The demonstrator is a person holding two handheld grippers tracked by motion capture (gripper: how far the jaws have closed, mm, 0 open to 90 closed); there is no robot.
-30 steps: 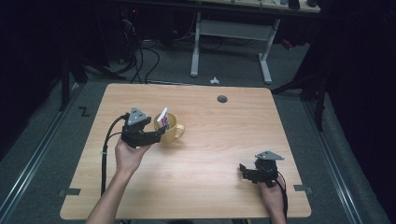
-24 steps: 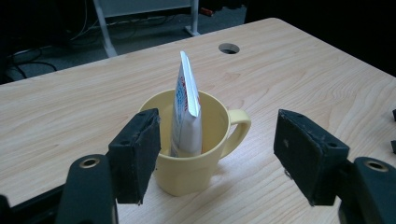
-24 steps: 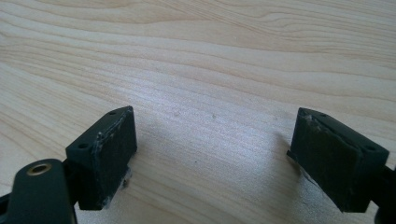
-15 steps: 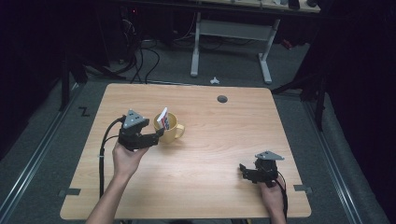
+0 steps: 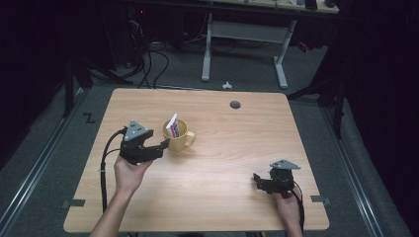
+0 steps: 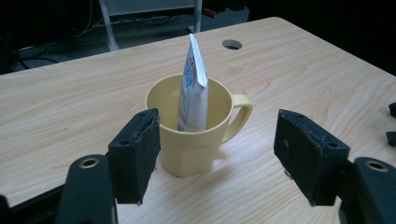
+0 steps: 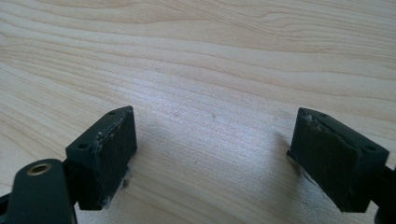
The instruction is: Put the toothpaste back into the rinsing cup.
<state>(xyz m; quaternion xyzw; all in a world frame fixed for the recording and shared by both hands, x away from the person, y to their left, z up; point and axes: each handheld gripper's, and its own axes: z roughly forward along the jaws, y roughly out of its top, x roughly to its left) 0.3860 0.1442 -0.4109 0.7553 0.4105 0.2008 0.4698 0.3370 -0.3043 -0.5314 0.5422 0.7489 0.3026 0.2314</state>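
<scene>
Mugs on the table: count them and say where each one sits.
1. The yellow mug stands upright on the table, left of centre, with a packet standing in it. The open left gripper is just in front of it, not touching.

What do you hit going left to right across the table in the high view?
Left gripper with its grey three-cornered plate → yellow plastic mug holding an upright white sachet → round dark cable hole in the wooden tabletop → right gripper, jaws open.

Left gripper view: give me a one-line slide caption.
Open hand-held gripper faces a yellow mug holding an upright white packet on a wooden table.
</scene>
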